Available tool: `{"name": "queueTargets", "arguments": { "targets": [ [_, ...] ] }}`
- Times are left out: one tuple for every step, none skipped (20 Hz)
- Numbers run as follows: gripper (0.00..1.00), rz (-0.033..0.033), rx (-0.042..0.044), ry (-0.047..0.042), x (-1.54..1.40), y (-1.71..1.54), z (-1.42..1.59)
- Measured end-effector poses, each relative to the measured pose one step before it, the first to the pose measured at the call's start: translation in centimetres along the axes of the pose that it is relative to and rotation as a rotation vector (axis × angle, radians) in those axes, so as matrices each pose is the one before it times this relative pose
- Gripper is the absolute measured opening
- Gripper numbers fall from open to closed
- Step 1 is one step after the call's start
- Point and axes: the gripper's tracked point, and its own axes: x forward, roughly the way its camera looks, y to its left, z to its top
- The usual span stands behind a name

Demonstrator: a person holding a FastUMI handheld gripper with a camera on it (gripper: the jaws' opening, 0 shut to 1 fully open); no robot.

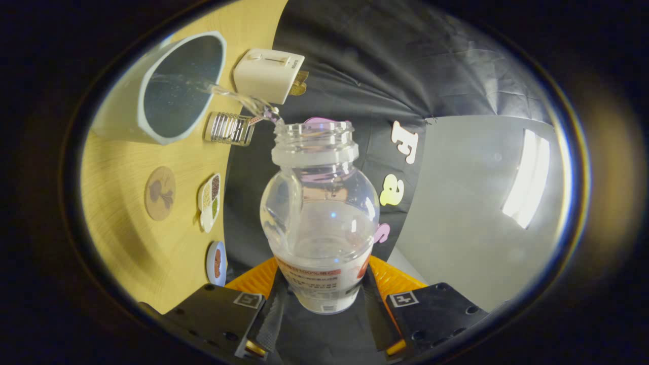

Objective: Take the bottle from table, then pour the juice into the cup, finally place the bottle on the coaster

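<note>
Gripper (321,304) clamped on clear plastic bottle (319,223), centre frame, tipped toward pale grey cup (167,86) at upper left. Thin stream (238,99) crossing open tabletop: slight wrist drift risks spillage beside cup.

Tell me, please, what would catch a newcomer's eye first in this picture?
The clear bottle, gripped between the tongs, is tipped so a thin stream of clear liquid arcs from its open mouth into the pale cup. Beside the cup stands a white toaster; the round coaster waits on the wooden table.
</note>
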Motion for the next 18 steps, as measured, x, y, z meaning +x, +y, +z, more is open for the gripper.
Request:
{"name": "queueTargets", "arguments": {
  "targets": [
    [0.75,-0.00672,-0.00446,-0.00225,0.046,-0.185,0.001],
    [0.75,-0.00454,-0.00513,-0.00278,0.009,-0.141,0.011],
    [0.75,-0.00322,-0.00337,-0.00164,0.113,0.048,0.056],
    [0.75,-0.00106,-0.0019,-0.00325,-0.04,-0.11,0.05],
    [0.75,-0.00111,-0.00262,-0.00125,0.075,-0.035,-0.017],
    [0.75,-0.00317,-0.00335,-0.0023,-0.009,-0.103,0.06],
    [0.75,-0.00367,-0.00373,-0.0012,0.056,-0.097,-0.012],
    [0.76,-0.0018,-0.00256,-0.00153,0.001,-0.067,-0.002],
    [0.76,0.00015,-0.00137,-0.00213,0.06,-0.011,0.005],
    [0.76,-0.00162,-0.00302,-0.00229,0.004,-0.061,0.047],
    [0.76,-0.00351,-0.00375,-0.00242,0.027,-0.09,0.022],
    [0.76,-0.00431,-0.00496,-0.00259,0.004,-0.121,0.049],
    [0.76,-0.00331,-0.00474,-0.00251,0.096,-0.113,-0.021],
    [0.76,-0.0043,-0.00416,-0.00135,-0.04,-0.15,0.075],
    [0.76,-0.00039,-0.00067,-0.00294,0.059,0.027,-0.02],
    [0.76,-0.00337,-0.00051,-0.00278,-0.003,-0.11,0.077],
    [0.76,-0.00554,-0.00079,-0.00145,0.086,-0.057,0.013],
    [0.76,-0.00573,-0.00118,-0.00144,-0.01,-0.08,0.053]
  ]
}}
